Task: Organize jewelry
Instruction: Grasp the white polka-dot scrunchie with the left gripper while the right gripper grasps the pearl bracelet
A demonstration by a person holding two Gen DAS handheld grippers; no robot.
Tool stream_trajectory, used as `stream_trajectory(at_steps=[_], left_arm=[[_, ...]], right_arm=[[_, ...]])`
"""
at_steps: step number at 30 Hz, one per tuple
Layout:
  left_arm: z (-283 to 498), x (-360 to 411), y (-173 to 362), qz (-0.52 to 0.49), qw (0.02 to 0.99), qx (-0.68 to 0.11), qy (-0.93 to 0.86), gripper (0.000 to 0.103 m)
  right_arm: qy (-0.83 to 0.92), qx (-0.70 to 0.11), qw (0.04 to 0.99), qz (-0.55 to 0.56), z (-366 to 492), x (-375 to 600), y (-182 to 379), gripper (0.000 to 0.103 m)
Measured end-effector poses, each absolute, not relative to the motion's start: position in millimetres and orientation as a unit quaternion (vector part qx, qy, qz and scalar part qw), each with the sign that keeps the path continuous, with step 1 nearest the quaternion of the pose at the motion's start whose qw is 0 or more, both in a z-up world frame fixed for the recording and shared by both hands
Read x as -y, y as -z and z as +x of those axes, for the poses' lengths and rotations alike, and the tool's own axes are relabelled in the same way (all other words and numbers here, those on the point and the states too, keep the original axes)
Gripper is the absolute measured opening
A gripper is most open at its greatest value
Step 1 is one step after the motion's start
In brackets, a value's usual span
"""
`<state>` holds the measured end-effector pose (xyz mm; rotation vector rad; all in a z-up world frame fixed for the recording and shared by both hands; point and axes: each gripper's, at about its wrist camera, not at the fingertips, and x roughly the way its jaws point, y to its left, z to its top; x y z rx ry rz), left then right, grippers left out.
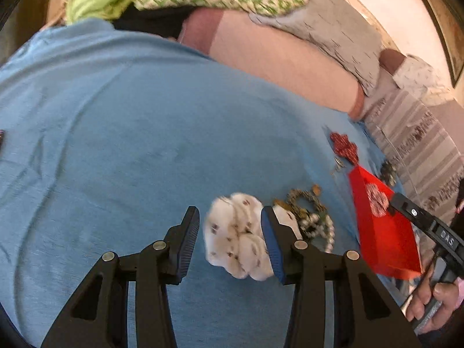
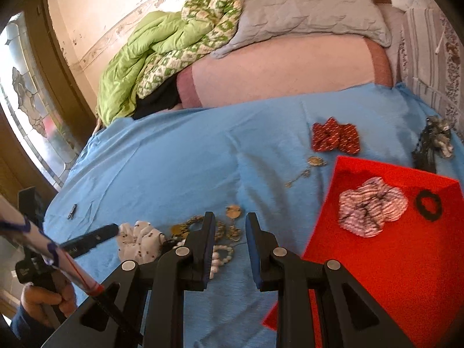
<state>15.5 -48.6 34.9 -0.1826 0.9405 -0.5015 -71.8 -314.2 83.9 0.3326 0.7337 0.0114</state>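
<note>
Here your left claw (image 1: 230,239) stands part open over the white spotted scrunchie (image 1: 236,236), its pads not pressing it. Your right claw (image 2: 230,249) is narrow and empty. The jewelry pile (image 2: 203,232) lies lower centre, half hidden behind the fingers. "DAS" shows on the other tool; the striped scrunchie (image 2: 372,210) sits blurred in the red tray (image 2: 406,275).

Left gripper (image 1: 230,240) fingers (image 1: 271,243) open around white scrunchie (image 1: 235,235) on blue sheet (image 1: 130,133).

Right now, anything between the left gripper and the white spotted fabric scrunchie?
Nothing visible. The left gripper is open with the white spotted fabric scrunchie on the blue bedsheet seen between its fingers; the gold-and-pearl jewelry pile lies beside it, toward the red tray.
</note>
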Motion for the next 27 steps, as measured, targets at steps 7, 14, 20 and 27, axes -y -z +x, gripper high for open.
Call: stream_trajectory(at_steps=[7,14,20,27], left_arm=[[25,69,-10,-0.043,0.847,-0.479,0.227,0.044],[25,69,-24,-0.035,0.872,-0.438,0.216,0.011],[17,56,-54,-0.052,0.902,-0.368,0.219,0.011],[15,58,-61,-0.052,0.903,-0.358,0.233,0.011]], right_arm=[[-0.061,-0.386,0.901,0.185,-61,297,-70,0.023],[-0.062,-0.433,0.879,0.191,-55,290,-46,0.023],[-0.05,-0.471,0.864,0.169,-45,281,-25,0.023],[-0.034,-0.488,0.86,0.147,-33,274,-7,0.022]])
